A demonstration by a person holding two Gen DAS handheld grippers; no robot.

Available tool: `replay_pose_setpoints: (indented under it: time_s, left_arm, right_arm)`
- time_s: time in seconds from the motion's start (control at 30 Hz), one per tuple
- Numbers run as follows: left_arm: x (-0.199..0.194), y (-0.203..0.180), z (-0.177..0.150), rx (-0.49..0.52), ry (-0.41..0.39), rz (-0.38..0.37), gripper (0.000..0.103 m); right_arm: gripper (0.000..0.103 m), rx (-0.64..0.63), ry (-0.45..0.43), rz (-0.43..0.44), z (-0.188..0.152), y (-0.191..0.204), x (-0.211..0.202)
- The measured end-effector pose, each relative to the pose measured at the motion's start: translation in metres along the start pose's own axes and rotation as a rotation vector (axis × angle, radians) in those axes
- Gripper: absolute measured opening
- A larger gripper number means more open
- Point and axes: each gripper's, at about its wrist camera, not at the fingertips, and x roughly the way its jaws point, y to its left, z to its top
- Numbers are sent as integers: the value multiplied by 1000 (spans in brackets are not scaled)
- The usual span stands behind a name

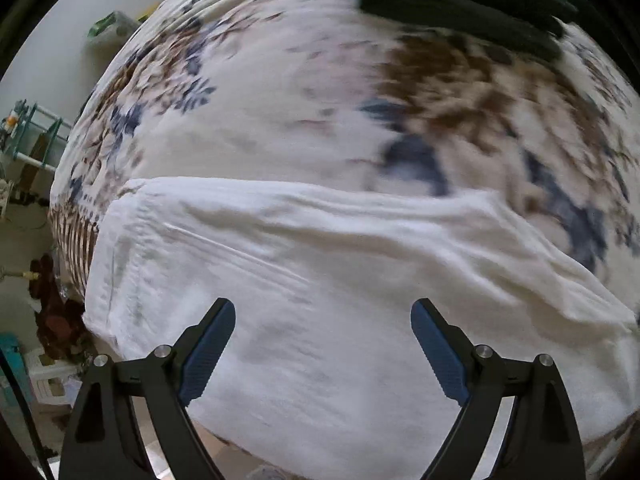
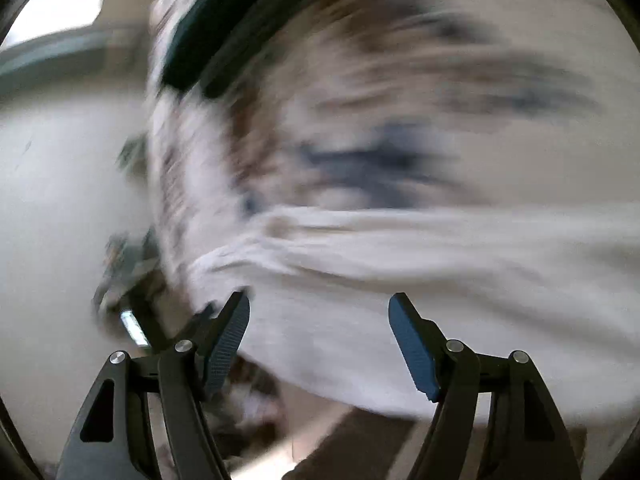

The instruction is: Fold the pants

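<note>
the white pants lie spread across the near part of a floral bedspread, under both claws. the left gripper hangs released over them, jaws wide, nothing between. the right gripper is likewise spread and empty, in a badly blurred view. a dark folded garment rests at the far side, well apart. a teal rack stands beside the bed.

pants: white matt cloth (creased) | bedsheet: printed cloth | tongs: matt black plastic, ribbed blue pads
</note>
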Motion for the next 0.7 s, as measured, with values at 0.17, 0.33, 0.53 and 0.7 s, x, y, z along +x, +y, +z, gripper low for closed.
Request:
replay_pose_setpoints:
  time_s: [0.17, 0.33, 0.53, 0.7]
  left_arm:
    - [24, 34, 4, -16, 48, -6, 90]
    - [40, 48, 0, -34, 97, -56, 90]
    - [50, 50, 0, 5, 97, -80, 90]
    - [56, 53, 1, 22, 102, -121, 92]
  right_arm:
    - [75, -23, 242, -11, 70, 40, 122]
    - [63, -59, 497, -79, 71, 44, 185]
    - [59, 12, 534, -37, 79, 27, 215]
    - [9, 5, 460, -32, 93, 31, 173]
